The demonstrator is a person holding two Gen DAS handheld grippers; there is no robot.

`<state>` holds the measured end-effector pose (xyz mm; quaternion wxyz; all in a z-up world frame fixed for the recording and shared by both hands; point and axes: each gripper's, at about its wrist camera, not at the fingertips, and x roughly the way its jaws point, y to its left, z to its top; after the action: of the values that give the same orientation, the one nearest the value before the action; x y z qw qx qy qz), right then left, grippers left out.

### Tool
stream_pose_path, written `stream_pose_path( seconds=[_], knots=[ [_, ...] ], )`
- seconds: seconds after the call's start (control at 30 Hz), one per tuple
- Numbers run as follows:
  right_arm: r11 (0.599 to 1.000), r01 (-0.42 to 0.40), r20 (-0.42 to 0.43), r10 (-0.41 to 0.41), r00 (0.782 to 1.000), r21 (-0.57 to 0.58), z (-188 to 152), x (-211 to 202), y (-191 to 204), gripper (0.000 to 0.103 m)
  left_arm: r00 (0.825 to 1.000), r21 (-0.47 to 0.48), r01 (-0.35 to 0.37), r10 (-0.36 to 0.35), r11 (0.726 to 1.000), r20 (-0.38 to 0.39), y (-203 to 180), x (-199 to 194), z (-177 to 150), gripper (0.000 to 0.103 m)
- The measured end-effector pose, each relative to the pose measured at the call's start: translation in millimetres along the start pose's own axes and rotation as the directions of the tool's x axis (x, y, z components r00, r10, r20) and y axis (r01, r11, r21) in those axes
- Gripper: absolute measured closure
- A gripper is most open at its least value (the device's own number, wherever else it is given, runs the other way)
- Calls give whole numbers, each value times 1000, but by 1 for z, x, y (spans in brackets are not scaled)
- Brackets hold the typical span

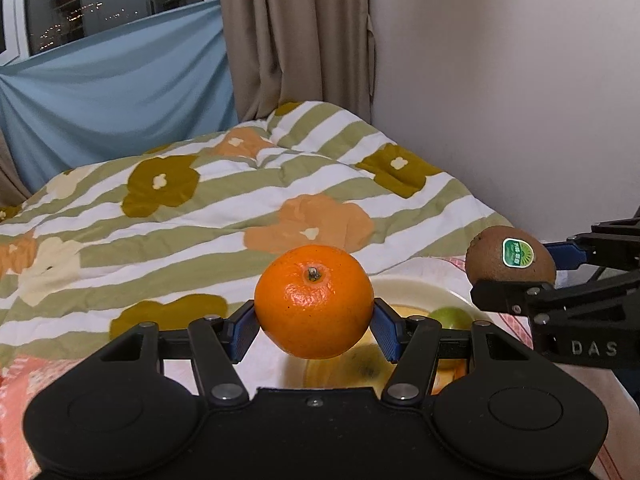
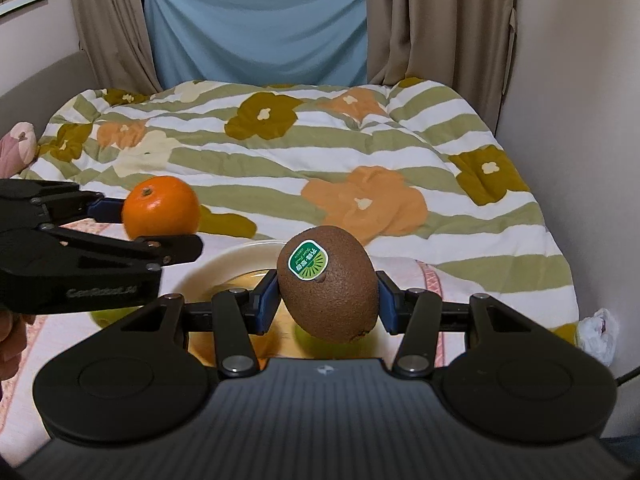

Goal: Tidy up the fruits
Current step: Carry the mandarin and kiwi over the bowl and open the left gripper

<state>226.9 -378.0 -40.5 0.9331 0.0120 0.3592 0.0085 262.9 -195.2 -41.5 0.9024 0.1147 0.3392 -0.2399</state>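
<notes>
Carrying both fruits above the plate (image 2: 216, 264): the left gripper (image 1: 314, 326) is clamped on the orange (image 1: 314, 300), the right gripper (image 2: 327, 294) on the kiwi (image 2: 328, 284), each lifted clear over the plate's near side. A green fruit (image 1: 450, 316) already lies on the plate. Lower each fruit slowly onto bare plate, apart from the green fruit, and release only once it rests.
</notes>
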Motion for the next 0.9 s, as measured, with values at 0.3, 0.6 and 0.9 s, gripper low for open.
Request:
stream_pose_path(
  seconds=[0.3,0.6,0.9],
  knots=[
    [999,-32,-28,32,999,0,2,39,-35,38,996,18,-1,3,1000,-94,-23,59,4,39],
    [996,-84,-51,84,995,10,11,64,-42,38,981,-4,-25,24,1000,-194,-21,78,-1,39],
    [992,-128,-72,126,989,-19,21,76,-33,38,986,-24,-62,57,998,-159,-14,59,3,16]
  ],
)
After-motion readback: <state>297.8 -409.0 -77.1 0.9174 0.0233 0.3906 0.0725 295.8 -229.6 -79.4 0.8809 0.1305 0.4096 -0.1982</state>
